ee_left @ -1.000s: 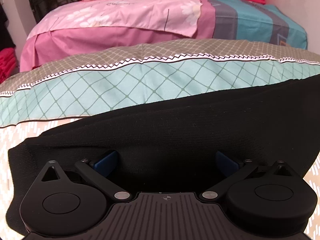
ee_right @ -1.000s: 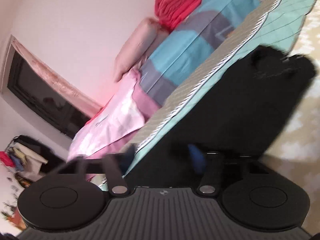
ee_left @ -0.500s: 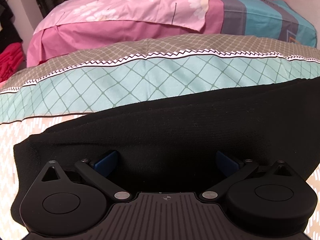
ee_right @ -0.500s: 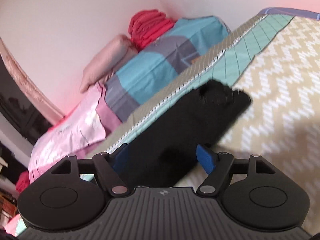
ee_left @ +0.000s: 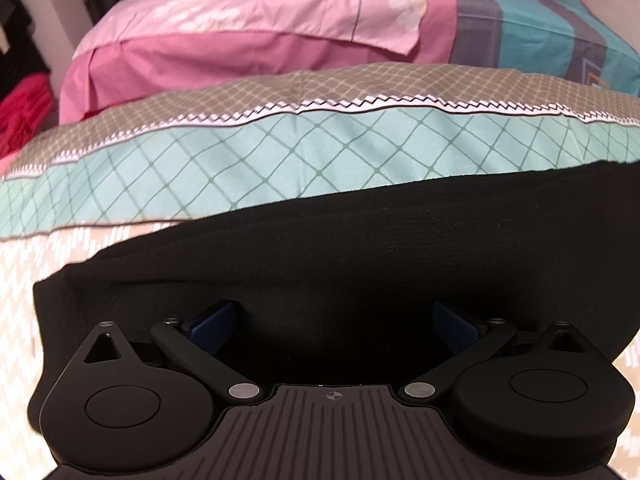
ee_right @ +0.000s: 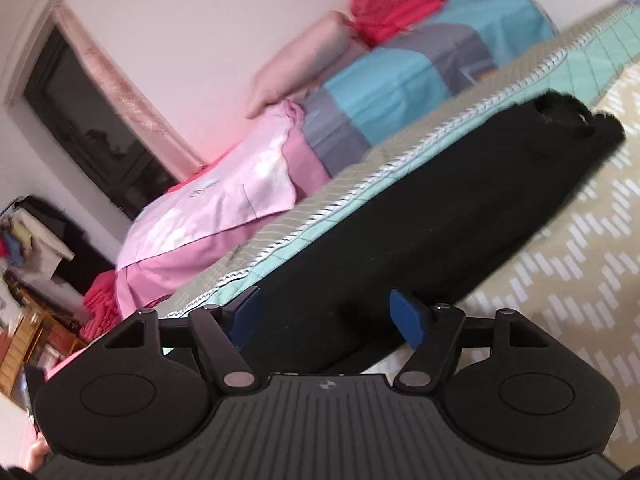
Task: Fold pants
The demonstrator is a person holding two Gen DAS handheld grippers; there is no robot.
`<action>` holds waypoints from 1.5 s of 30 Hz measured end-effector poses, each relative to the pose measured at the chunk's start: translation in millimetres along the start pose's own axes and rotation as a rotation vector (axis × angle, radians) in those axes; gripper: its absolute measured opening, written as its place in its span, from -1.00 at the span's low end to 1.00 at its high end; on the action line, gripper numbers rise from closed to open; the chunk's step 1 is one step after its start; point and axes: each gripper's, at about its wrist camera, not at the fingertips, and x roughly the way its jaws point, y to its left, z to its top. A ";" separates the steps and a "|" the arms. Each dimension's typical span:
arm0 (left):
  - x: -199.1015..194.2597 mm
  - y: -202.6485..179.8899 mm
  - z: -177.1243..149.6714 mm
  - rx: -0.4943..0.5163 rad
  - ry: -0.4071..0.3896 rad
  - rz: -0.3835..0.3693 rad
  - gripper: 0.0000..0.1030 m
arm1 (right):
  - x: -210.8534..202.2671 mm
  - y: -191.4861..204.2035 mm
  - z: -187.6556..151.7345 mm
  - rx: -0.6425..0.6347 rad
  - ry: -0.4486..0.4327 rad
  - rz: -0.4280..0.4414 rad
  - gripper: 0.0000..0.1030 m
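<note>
The black pants (ee_left: pixel 340 256) lie folded into a long band on the beige zigzag bed cover (ee_left: pixel 24 280). My left gripper (ee_left: pixel 334 320) is open, its blue pads (ee_left: pixel 210 322) spread wide at the near edge of the pants, with cloth between them. In the right wrist view the pants (ee_right: pixel 440 216) run as a long black strip away to the upper right. My right gripper (ee_right: pixel 326 316) is open, its blue pads (ee_right: pixel 406 318) on either side of the strip's near end. Whether the pads touch the cloth I cannot tell.
A teal and grey patterned quilt (ee_left: pixel 320 152) lies just behind the pants. Behind it are a pink pillow (ee_left: pixel 260 20) and a blue-grey pillow (ee_left: pixel 540 36). Red folded clothes (ee_right: pixel 392 4) sit by the wall. A dark window (ee_right: pixel 88 120) is on the left.
The left gripper has come slightly lower and closer over the pants, still open. The right gripper has swung about and closed in on the strip's end, still open.
</note>
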 end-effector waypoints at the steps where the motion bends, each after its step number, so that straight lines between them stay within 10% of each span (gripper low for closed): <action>1: -3.4 2.0 1.1 -0.024 0.011 -0.004 1.00 | -2.4 -5.2 2.2 0.029 -0.007 -0.025 0.40; 4: -14.8 6.5 -0.9 -0.068 0.009 -0.032 1.00 | -22.1 -25.0 8.2 0.089 -0.062 -0.059 0.40; 10: -16.4 -3.7 -4.8 -0.057 -0.012 0.001 1.00 | -30.9 -52.1 49.4 0.061 -0.207 -0.436 0.32; 14: -11.6 -14.4 -5.2 -0.028 -0.016 0.017 1.00 | -16.1 -44.0 74.7 -0.096 -0.250 -0.425 0.32; 19: -6.0 -14.6 -5.3 -0.030 -0.018 0.024 1.00 | 38.3 -49.8 94.5 -0.162 -0.099 -0.465 0.24; 20: -4.8 -12.8 -5.3 -0.039 -0.015 0.019 1.00 | 45.5 -52.6 93.9 -0.165 -0.085 -0.484 0.12; 22: -4.0 -9.4 -6.2 -0.054 -0.010 0.008 1.00 | 49.8 -44.6 92.9 -0.263 -0.100 -0.504 -0.76; 28: -3.2 -9.0 -9.8 -0.050 -0.016 0.021 1.00 | 27.0 -37.0 105.5 -0.289 -0.215 -0.385 -0.74; 31: -2.0 -10.2 -12.5 -0.059 -0.023 0.031 1.00 | 53.5 -54.2 106.0 -0.244 -0.064 -0.458 -0.55; 35: -5.6 -10.2 -12.6 -0.050 -0.019 0.029 1.00 | 14.1 -55.4 98.9 -0.102 -0.192 -0.398 0.32; 45: -19.8 -20.4 -8.1 -0.039 -0.041 0.006 1.00 | -49.8 -42.1 24.0 0.094 -0.085 -0.282 0.34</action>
